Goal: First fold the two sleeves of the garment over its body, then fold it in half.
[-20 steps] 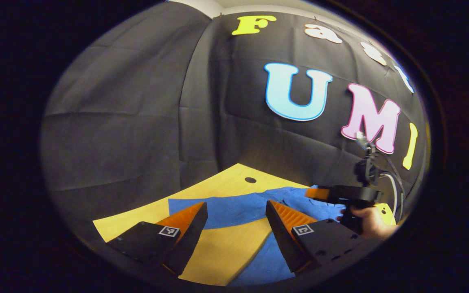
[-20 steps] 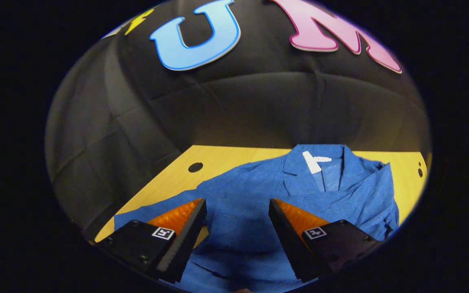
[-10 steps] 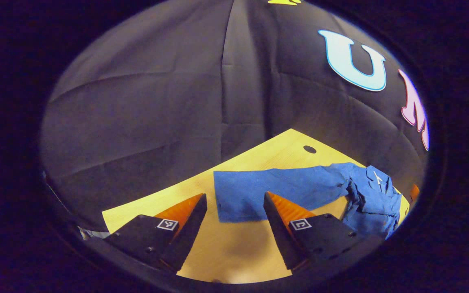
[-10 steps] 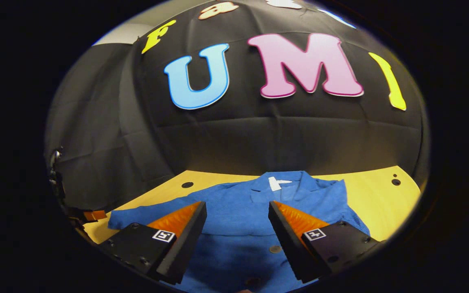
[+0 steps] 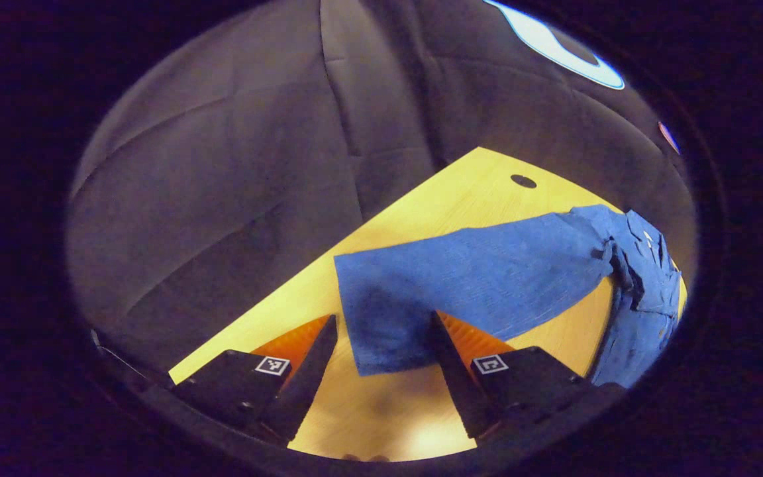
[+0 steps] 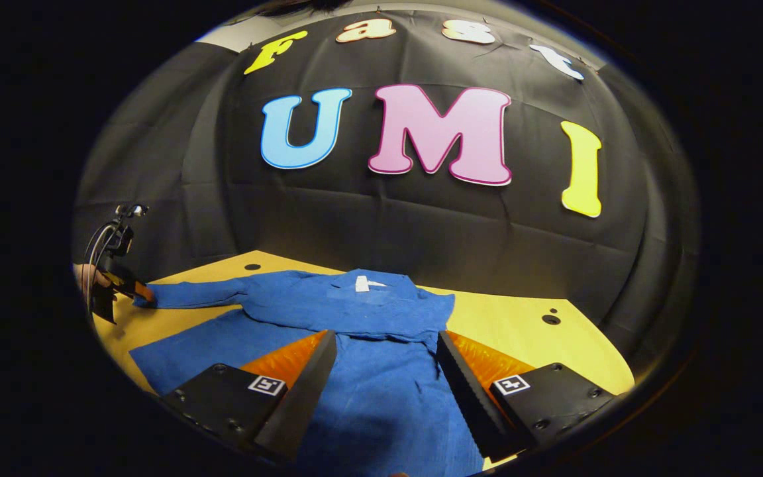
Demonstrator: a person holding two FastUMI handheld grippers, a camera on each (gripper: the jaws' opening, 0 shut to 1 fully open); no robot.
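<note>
A blue button-up shirt point(image 6: 368, 311) lies flat on the yellow table point(image 6: 507, 318), its collar with a white label point(image 6: 363, 283) toward the back wall. One sleeve point(image 5: 487, 278) stretches straight out to the side. Its cuff point(image 5: 381, 331) lies between the fingers of my open left gripper point(image 5: 382, 319), just above the tabletop. In the right gripper view the left gripper point(image 6: 131, 288) sits at that sleeve's end, held by a hand point(image 6: 83, 275). My right gripper point(image 6: 387, 336) hovers open over the shirt's body, gripping nothing.
The table has small round holes at the back left point(image 5: 522, 180) and right point(image 6: 550, 319). Black cloth walls close the booth behind and to the left. Bare tabletop point(image 6: 527, 338) shows to the right of the shirt.
My left gripper has swung left and dropped to the sleeve's cuff, which now lies between its fingers. My right gripper has drawn back from the collar, with more of the shirt in its view.
</note>
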